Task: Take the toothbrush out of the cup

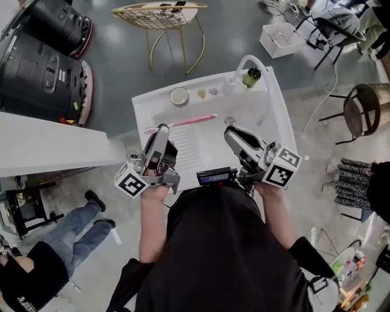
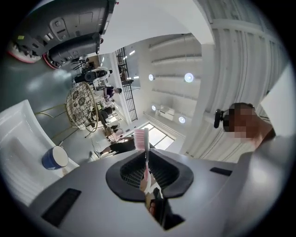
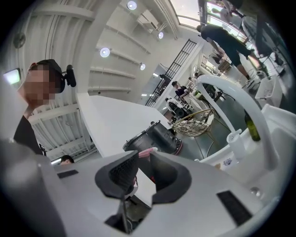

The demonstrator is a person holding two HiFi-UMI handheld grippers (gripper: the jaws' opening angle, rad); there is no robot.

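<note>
A pink toothbrush (image 1: pixel 189 121) lies level over the white sink top (image 1: pixel 146 103), clear of the cup (image 1: pixel 179 96). My left gripper (image 1: pixel 162 129) is shut on its handle. In the left gripper view the toothbrush (image 2: pixel 146 143) stands up between the pads with its bristle head on top, and the blue cup (image 2: pixel 54 157) sits far off at the left. My right gripper (image 1: pixel 231 131) hovers beside the brush's right end. Its jaws stand apart in the right gripper view (image 3: pixel 141 159), where a pink tip of the toothbrush (image 3: pixel 147 151) shows in the gap, untouched by the pads.
A white faucet (image 1: pixel 253 61) and a green bottle (image 1: pixel 251 77) stand at the sink's far right corner. Beyond the sink are a gold wire stool (image 1: pixel 159 15) and black machines (image 1: pixel 42 61). A white counter (image 1: pixel 49 143) lies left, with a person's legs (image 1: pixel 79 225) below it.
</note>
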